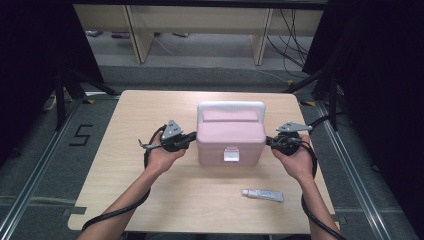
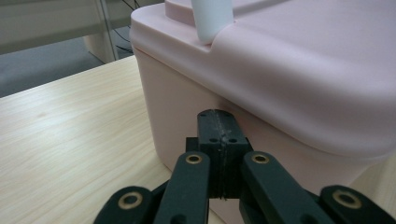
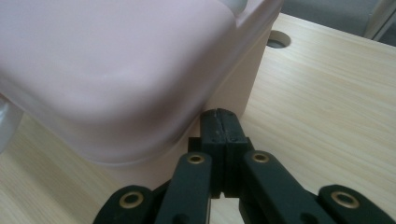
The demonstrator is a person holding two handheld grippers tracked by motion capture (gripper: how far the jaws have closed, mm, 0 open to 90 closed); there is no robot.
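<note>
We flank the pink box (image 1: 230,137) on the bench (image 1: 150,200).
Left gripper (image 2: 219,122) and right gripper (image 3: 219,120): jaws clenched empty, tips against its sides.

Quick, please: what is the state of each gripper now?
Left gripper: closed, holding nothing, tips at the pink box side.
Right gripper: closed, holding nothing, tips at the box's other side.

Black fingers (image 2: 219,140), brass-ringed pivots
</note>
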